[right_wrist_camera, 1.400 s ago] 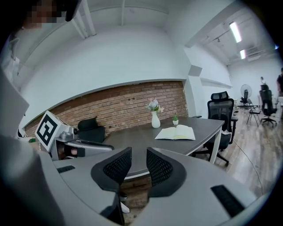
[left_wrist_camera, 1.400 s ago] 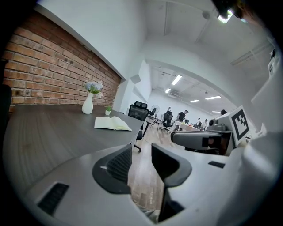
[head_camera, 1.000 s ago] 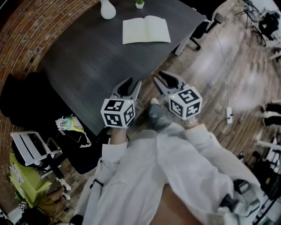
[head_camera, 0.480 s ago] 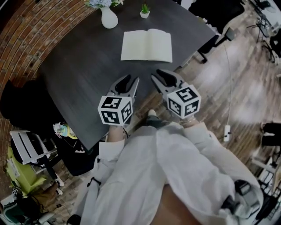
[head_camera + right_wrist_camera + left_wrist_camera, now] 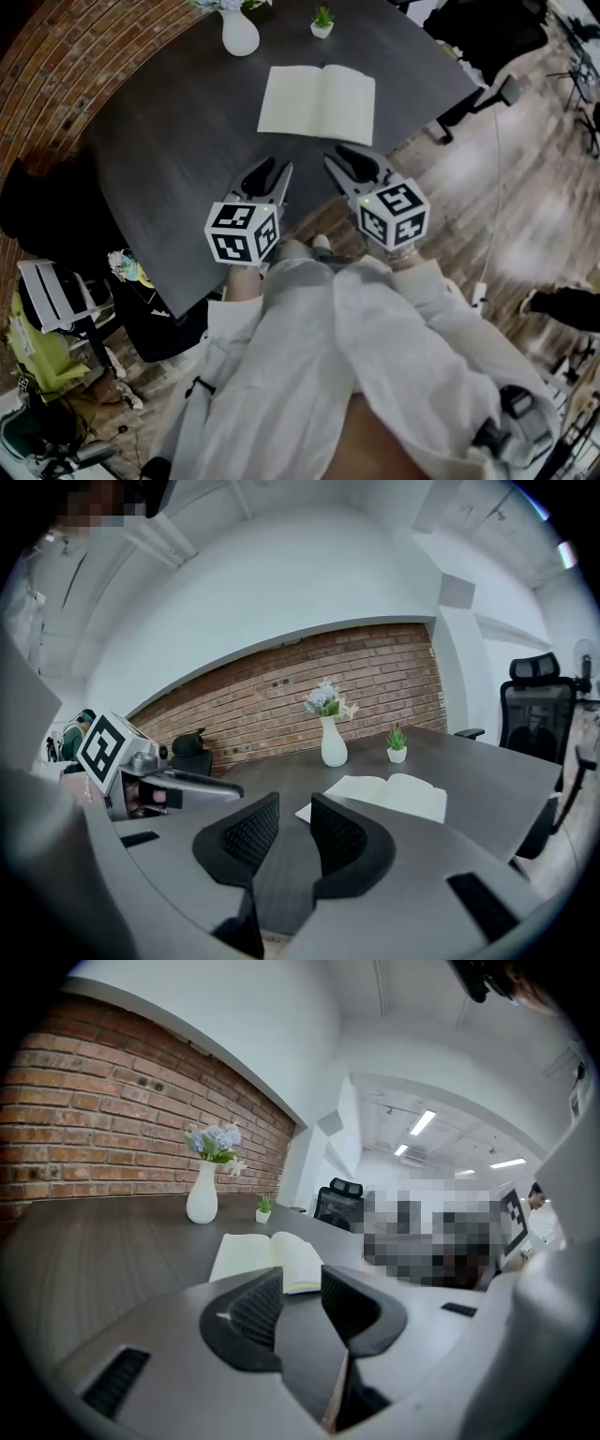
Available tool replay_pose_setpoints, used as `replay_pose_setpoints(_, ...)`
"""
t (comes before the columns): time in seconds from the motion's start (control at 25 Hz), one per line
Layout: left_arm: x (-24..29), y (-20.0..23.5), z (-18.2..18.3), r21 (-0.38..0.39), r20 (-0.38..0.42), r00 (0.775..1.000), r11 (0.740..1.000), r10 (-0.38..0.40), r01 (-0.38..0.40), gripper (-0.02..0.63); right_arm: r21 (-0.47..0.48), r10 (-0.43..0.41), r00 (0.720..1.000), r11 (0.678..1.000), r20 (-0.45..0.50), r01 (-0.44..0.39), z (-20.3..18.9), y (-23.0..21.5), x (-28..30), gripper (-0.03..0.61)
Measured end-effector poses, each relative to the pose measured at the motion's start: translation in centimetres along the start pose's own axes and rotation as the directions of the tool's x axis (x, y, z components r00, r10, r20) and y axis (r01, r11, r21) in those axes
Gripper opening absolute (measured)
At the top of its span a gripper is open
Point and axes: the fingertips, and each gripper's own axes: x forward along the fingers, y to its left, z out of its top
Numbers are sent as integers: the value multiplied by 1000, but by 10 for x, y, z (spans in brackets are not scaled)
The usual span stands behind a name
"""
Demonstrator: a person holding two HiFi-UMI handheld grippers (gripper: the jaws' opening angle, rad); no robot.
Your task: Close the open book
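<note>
Dark wood grain covers the bench, which runs back to a brick wall. The book lies open and flat on the far right part of it, spine pointing away from the person. A white vase and a small potted plant stand just beyond it.

The left claw and right claw hang side by side over the near edge of the bench, well short of the book. Each has its jaws apart with nothing between them.

Several things could probably go wrong from here:
- **Sliding:** the book rests loose on a smooth top, so a push from one side alone may skate it along instead of folding it. Its right page lies near the right edge of the bench and could go over.
- **Thin grip:** jaws closing on the page edge may catch only a few leaves, which could crease or tear while the cover stays down.
- **Springing back:** a half turned over without the other half pinned may flop open again.
- **Overreach:** a claw driven too far could knock the vase, which looks tall and easy to tip.
</note>
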Motion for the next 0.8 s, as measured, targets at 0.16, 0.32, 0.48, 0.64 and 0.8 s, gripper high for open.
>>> replay_pose_setpoints(0.16, 5, 6, -2, -8, -13, 1000, 1000, 0, -1, 123, 9, -1, 1000, 1000, -4, 1, -3, -3, 4, 100)
replay_pose_setpoints(0.32, 11, 14, -1, -13, -22, 1000, 1000, -10, 10, 123, 25, -19, 1000, 1000, -13, 19, -9, -6, 12, 100)
replay_pose_setpoints(0.48, 18, 23, 2, -11, -38, 999, 999, -36, 36, 123, 24, -43, 999, 999, -31, 44, -9, -11, 19, 100)
replay_pose_setpoints(0.64, 26, 33, 2, -6, -70, 996, 998, -60, 59, 123, 43, -66, 997, 997, -45, 68, -8, -17, 28, 100)
replay_pose_setpoints(0.8, 35, 42, -2, -8, -101, 992, 997, -80, 80, 123, 49, -71, 995, 996, -66, 74, -9, -17, 41, 100)
